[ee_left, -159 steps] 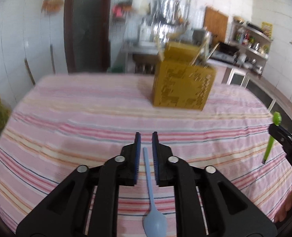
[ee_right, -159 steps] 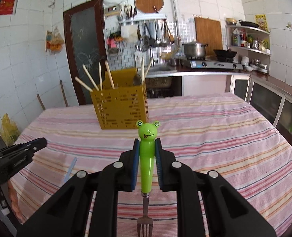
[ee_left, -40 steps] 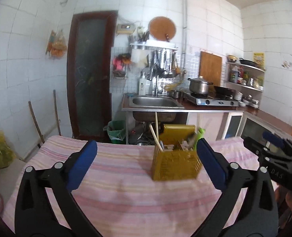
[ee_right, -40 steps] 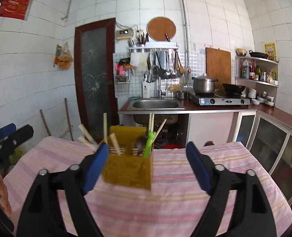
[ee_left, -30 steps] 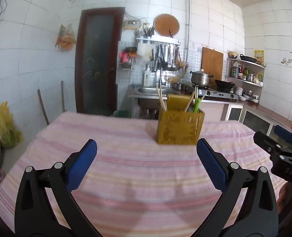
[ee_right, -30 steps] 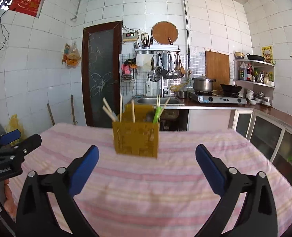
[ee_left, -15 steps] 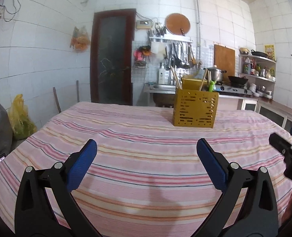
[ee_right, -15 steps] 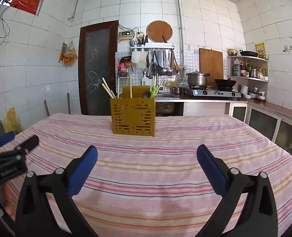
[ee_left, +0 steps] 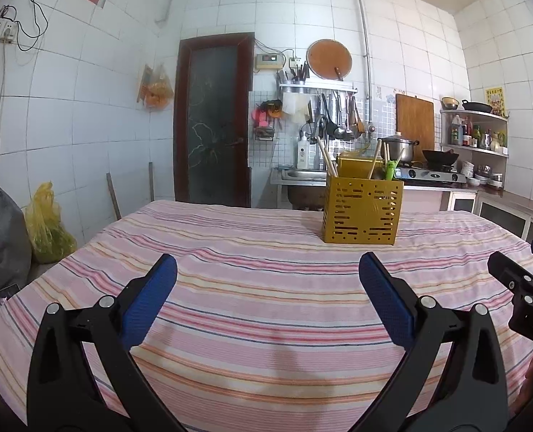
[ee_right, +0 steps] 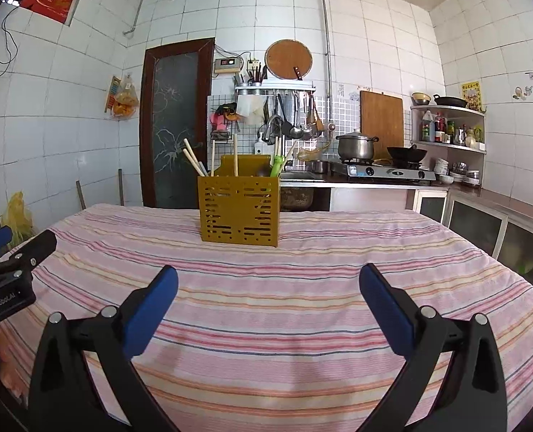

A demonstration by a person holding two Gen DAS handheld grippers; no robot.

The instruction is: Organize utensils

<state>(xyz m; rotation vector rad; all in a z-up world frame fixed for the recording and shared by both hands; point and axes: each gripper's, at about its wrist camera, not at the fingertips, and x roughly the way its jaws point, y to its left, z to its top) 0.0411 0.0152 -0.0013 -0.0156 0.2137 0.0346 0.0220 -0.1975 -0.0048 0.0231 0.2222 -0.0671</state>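
A yellow slotted utensil holder [ee_left: 362, 212] [ee_right: 239, 209] stands upright on the striped tablecloth [ee_left: 266, 309] [ee_right: 266, 309], far from both grippers. Wooden chopsticks [ee_right: 194, 162] and a green frog-handled fork [ee_right: 276, 165] [ee_left: 390, 171] stick out of its top. My left gripper [ee_left: 267, 300] is wide open and empty, low over the near part of the table. The right gripper [ee_right: 268, 302] is equally wide open and empty. Each gripper shows at the edge of the other's view: the right one [ee_left: 518, 288], the left one [ee_right: 10, 270].
Behind the table are a sink, a rack of hanging ladles [ee_right: 295, 115], a stove with a pot [ee_right: 354, 147] and a wok. A dark glass door [ee_left: 212, 118] is at the back left. A yellow bag [ee_left: 46, 223] sits on the floor at the left.
Earlier the left gripper was shut on a blue spoon and the right on the green fork; both are now open and empty, drawn back low over the table, and the fork stands in the holder.
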